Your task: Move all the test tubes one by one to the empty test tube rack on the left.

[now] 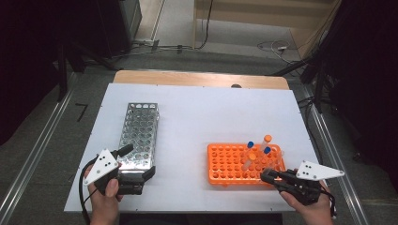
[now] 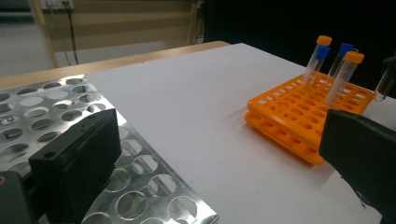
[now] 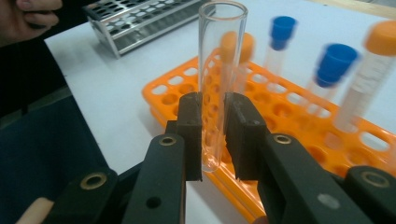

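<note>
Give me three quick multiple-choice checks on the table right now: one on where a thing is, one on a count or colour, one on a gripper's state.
1. Where does the metal rack stand?
A. Left part of the table
B. On top of the orange rack
C. Far right edge

2. How many capped tubes stand in the orange rack?
A. Two
B. Four
C. Seven

3. What is the right gripper doing?
A. Open and holding nothing
B. Shut on a clear tube
C. Shut on a blue cap

Answers: 1 A, the high view shows it by the left gripper. 2 B, two blue caps and two orange caps rise from it. 3 B, its jaws clamp the uncapped clear tube upright.
</note>
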